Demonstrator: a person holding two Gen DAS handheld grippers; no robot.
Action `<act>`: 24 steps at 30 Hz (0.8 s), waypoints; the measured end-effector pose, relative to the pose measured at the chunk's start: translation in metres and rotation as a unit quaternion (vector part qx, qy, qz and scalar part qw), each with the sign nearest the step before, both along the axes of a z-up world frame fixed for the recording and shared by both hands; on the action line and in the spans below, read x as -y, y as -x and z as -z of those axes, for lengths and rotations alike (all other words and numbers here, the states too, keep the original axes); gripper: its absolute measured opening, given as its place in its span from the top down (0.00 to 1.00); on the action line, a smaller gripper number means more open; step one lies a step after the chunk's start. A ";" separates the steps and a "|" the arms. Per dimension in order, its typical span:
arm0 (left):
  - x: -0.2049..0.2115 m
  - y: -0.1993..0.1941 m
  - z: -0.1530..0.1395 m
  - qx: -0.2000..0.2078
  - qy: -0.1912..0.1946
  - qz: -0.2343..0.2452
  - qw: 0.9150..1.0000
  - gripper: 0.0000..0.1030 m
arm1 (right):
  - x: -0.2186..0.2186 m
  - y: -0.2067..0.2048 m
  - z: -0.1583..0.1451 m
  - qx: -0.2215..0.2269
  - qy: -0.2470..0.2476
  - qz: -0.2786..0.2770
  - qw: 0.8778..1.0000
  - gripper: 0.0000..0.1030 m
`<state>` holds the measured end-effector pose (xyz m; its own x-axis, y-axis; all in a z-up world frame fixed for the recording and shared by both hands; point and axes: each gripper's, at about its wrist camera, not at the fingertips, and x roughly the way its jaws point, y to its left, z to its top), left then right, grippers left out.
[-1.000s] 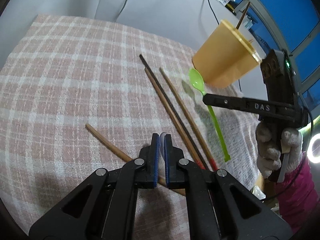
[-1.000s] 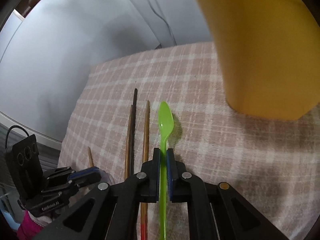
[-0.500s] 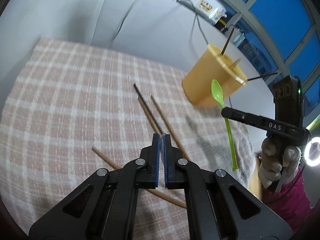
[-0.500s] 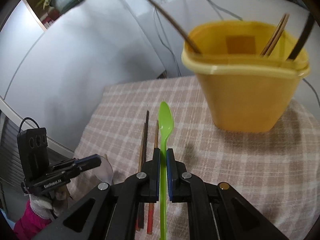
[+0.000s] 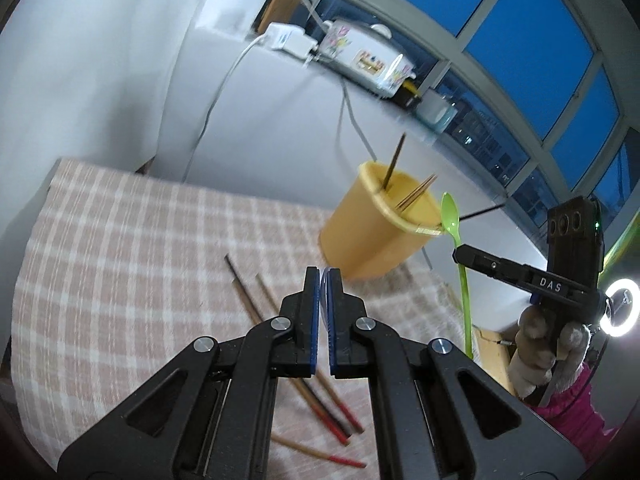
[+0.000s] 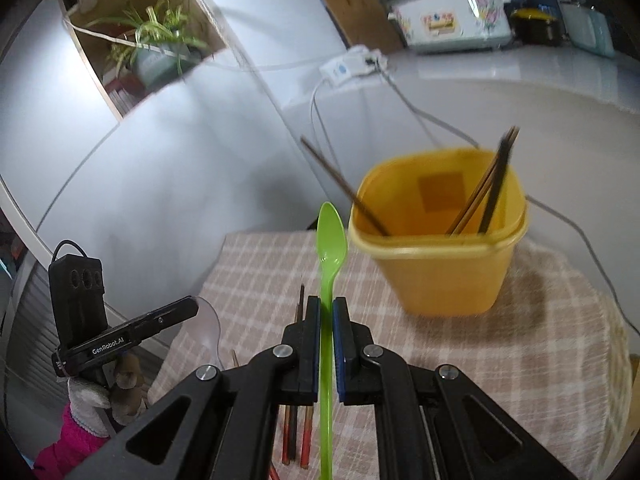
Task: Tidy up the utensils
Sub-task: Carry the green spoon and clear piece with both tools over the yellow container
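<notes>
Right gripper clamps green spoon mid-handle, bowl pointing forward, just left of yellow cup (rim near); left gripper pinches a clear spoon.

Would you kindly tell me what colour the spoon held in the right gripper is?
Bright lime green; the spoon shows best in the right wrist view.

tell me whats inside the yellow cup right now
Inside the yellow cup, several chopsticks lean on its walls, one dark stick apart at the left. The front wall hides their lower ends.
</notes>
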<state>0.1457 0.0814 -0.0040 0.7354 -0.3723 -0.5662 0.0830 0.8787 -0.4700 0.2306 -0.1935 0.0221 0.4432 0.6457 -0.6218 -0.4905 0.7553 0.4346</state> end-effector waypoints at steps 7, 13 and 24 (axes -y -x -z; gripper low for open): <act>0.017 -0.021 -0.028 0.031 -0.005 0.008 0.999 1.00 | 0.022 -0.014 -0.020 0.023 -0.015 0.030 0.999 0.97; 0.032 -0.048 -0.047 0.049 -0.003 0.015 0.999 0.99 | 0.033 -0.030 -0.034 0.034 -0.027 0.049 0.998 0.97; 0.058 -0.093 -0.080 0.084 -0.013 0.028 0.996 0.99 | 0.043 -0.063 -0.064 0.059 -0.060 0.065 0.994 0.97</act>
